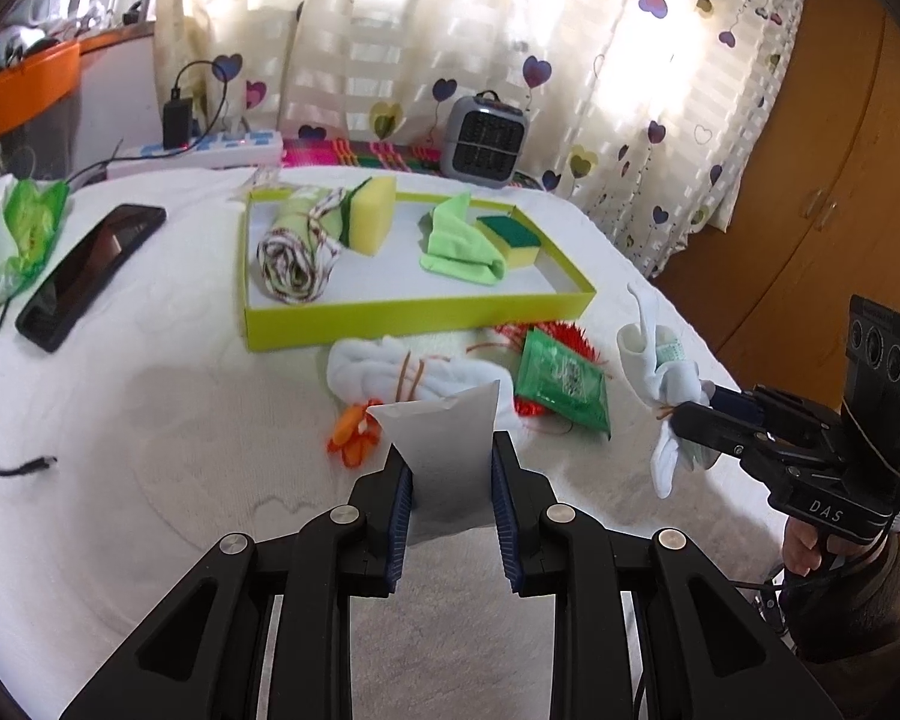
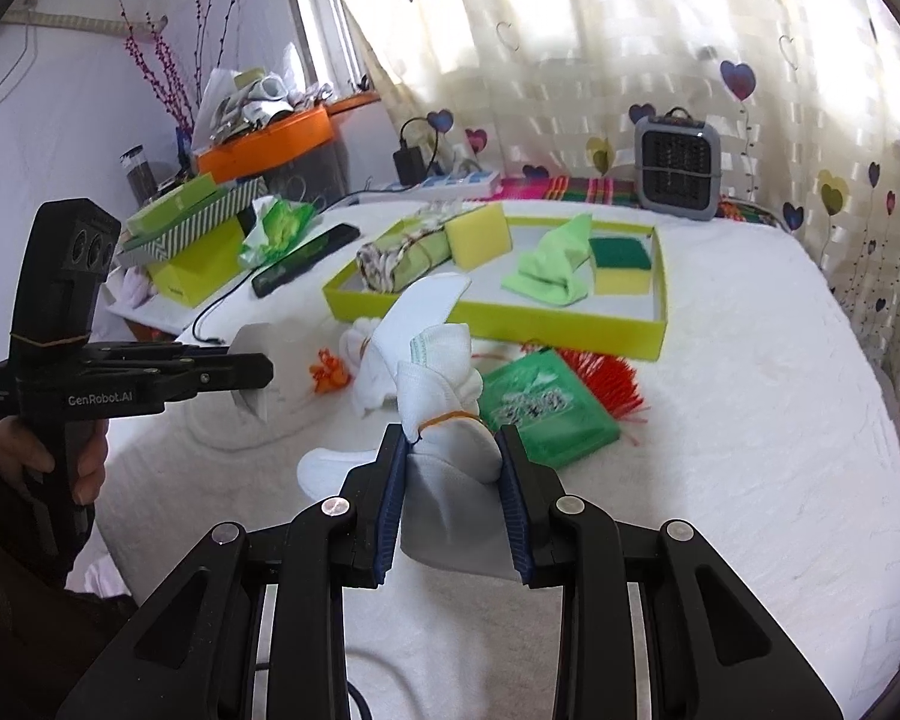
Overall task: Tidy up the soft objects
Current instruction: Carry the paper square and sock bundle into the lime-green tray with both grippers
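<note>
Both tongs loaded: left tongs [image 1: 452,483] clamped on a white cloth piece [image 1: 444,450] standing up between the pads, lower centre of the left wrist view; right tongs [image 2: 452,495] clamped on a white sock bundle [image 2: 444,414] tied with a rubber band, lower centre of the right wrist view. Both items look clear of the white-covered bed [image 1: 180,420]. Target is most likely the yellow-green tray [image 1: 420,306], centre of frame, which already holds a rolled patterned cloth [image 1: 294,258] and upright sponge [image 1: 373,213] on its left, and a green cloth [image 1: 459,246] plus a flat sponge [image 1: 507,239] on its right. Free floor is the middle and the near strip, so aim there. Suggest going one hand at a time: the right tongs' bundle trails loose ends, so carry it high enough to clear the near wall, lower until it rests on the tray floor, then release. Don't drop from height, it'll roll into the sponge. Keep the left load off to the side so the two hands don't cross. Still out on the bed near the tray front: another white bundle [image 1: 384,369], green packet [image 1: 561,384], orange bit [image 1: 351,435], red fringed thing [image 2: 600,378]. Watch the phone [image 1: 90,276] and cable at left, not part of this
</note>
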Demonstrator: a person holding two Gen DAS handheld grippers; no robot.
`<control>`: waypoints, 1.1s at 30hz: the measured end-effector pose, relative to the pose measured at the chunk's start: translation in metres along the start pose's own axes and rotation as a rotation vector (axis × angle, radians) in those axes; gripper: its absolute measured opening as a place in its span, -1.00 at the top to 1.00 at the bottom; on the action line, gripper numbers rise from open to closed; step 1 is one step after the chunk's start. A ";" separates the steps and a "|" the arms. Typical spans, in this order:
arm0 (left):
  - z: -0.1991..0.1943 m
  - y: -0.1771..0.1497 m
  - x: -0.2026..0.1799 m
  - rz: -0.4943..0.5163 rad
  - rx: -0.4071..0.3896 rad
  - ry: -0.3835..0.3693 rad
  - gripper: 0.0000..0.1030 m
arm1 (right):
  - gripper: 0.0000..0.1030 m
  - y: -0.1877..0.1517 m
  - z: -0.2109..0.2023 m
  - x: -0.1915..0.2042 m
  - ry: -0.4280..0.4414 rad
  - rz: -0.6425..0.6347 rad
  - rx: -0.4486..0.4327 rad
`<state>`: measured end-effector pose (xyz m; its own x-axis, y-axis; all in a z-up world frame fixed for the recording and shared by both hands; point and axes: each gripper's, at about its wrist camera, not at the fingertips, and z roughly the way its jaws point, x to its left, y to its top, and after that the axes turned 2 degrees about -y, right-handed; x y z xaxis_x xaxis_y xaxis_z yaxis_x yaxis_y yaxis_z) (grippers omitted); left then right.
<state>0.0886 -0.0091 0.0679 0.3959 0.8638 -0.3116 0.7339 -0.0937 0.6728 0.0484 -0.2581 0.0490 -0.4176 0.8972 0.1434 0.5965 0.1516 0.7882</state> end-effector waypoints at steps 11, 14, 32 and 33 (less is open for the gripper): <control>-0.005 0.021 -0.007 0.030 -0.042 0.008 0.55 | 0.40 0.016 -0.008 -0.010 -0.022 0.030 -0.060; -0.004 0.028 -0.007 0.033 -0.050 0.009 0.55 | 0.40 0.021 -0.007 -0.012 -0.023 0.032 -0.070; 0.027 0.085 0.002 0.057 -0.056 0.004 0.55 | 0.40 0.068 0.028 -0.030 -0.073 0.065 -0.056; 0.030 0.087 0.003 0.059 -0.054 0.006 0.55 | 0.40 0.071 0.031 -0.032 -0.076 0.067 -0.057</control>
<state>0.1700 -0.0298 0.1054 0.4337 0.8608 -0.2663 0.6784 -0.1174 0.7253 0.1253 -0.2628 0.0816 -0.3241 0.9336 0.1527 0.5805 0.0688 0.8113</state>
